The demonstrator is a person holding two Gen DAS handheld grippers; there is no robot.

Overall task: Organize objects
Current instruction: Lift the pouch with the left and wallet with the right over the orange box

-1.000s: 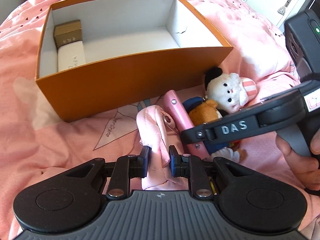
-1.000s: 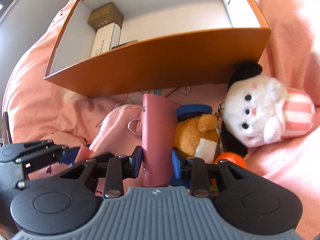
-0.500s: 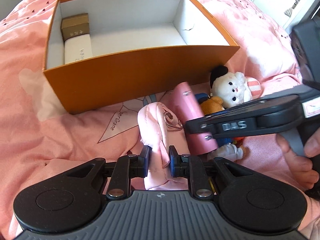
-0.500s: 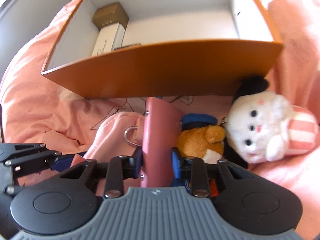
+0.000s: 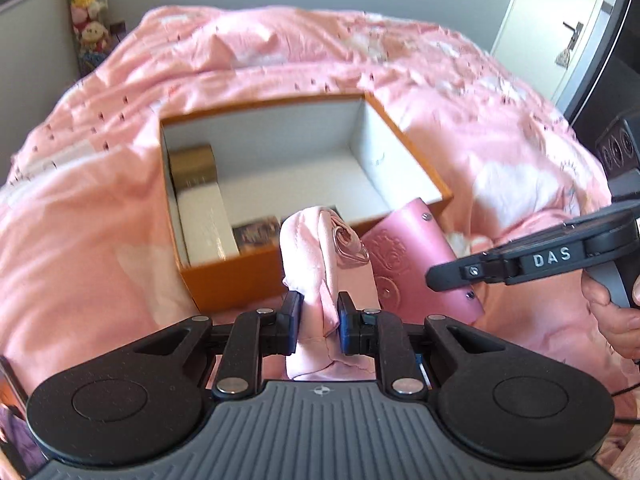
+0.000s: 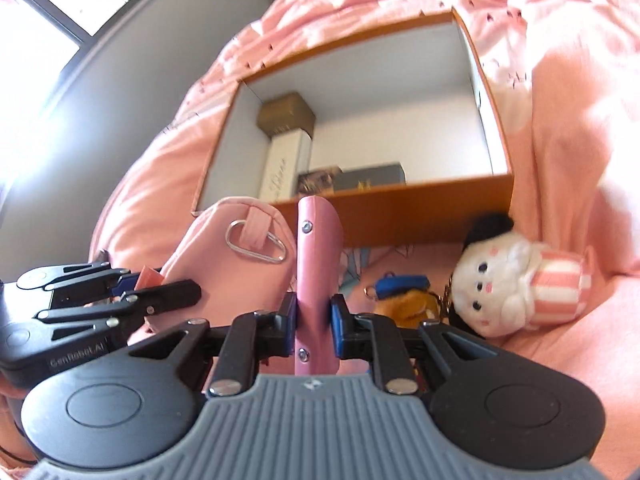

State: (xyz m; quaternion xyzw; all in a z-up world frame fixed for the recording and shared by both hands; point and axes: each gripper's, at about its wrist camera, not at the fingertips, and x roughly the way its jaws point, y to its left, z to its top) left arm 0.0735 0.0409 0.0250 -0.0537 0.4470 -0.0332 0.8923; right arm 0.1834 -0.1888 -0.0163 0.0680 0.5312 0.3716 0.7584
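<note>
My left gripper (image 5: pixel 319 322) is shut on a soft pink fabric pouch (image 5: pixel 320 264) with a metal clip and holds it up in front of the orange box (image 5: pixel 236 276). My right gripper (image 6: pixel 313 322) is shut on a pink leather key case (image 6: pixel 316 264), also lifted before the orange box (image 6: pixel 420 208); the case also shows in the left wrist view (image 5: pixel 416 256). The pouch (image 6: pixel 236 256) hangs just left of the case. Inside the box lie a gold box (image 6: pixel 286 114), a white box (image 6: pixel 284 168) and a dark flat box (image 6: pixel 368 178).
A white plush toy (image 6: pixel 516 284) with a striped sleeve and a small brown bear keychain (image 6: pixel 404 300) lie on the pink bedspread (image 5: pixel 100 208) right of the box front. A white door (image 5: pixel 560 32) stands at the back right.
Both grippers have risen with their items, from low on the bed to above the box's front wall. The box interior now shows more, and the plush toys sit lower and farther away.
</note>
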